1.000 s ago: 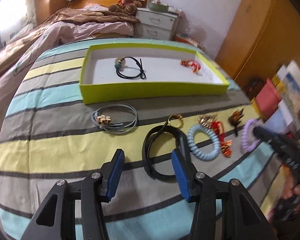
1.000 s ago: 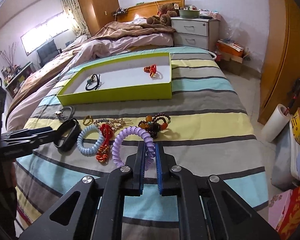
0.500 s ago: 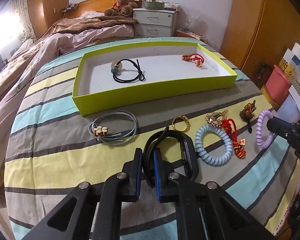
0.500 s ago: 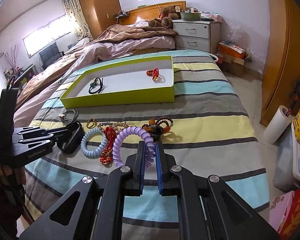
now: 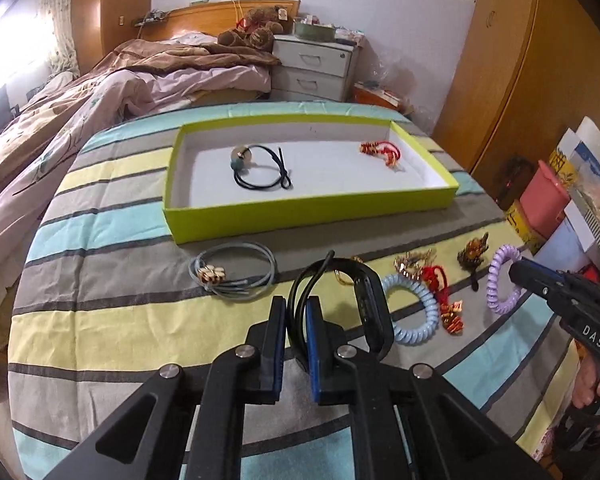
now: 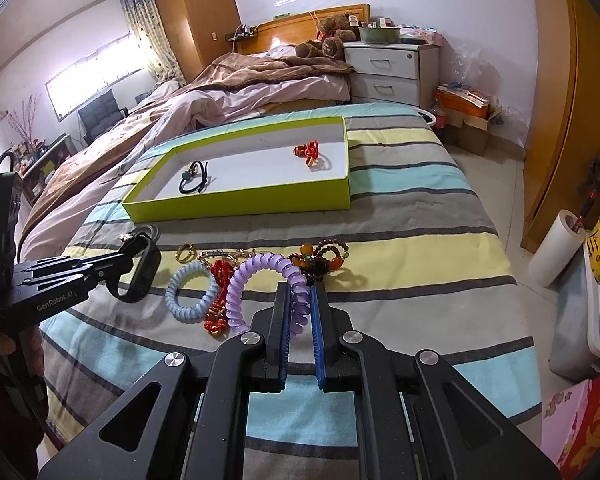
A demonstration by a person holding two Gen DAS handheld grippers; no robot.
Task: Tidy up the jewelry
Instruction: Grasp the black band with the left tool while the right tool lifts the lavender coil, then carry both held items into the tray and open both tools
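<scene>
- Left wrist view: the left tool [image 5: 296, 316] was clamped on the thin side of a black band [image 5: 370, 304], its loop standing up off the striped bed [image 5: 100, 320]. A grey cord [image 5: 236, 272] lay near the green tray [image 5: 300, 220], which held a black cord [image 5: 260, 166] and a red charm [image 5: 382, 152].
- Right wrist view: the right tool [image 6: 300, 312] gripped a purple coil [image 6: 260, 276]. A blue coil [image 6: 192, 292] and beads [image 6: 320, 258] lay on the bed beside it.

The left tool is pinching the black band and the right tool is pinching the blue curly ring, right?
Not quite. The right tool pinches the purple curly ring, as the right wrist view shows; the blue curly ring lies free. The left tool does pinch the black band.
</scene>
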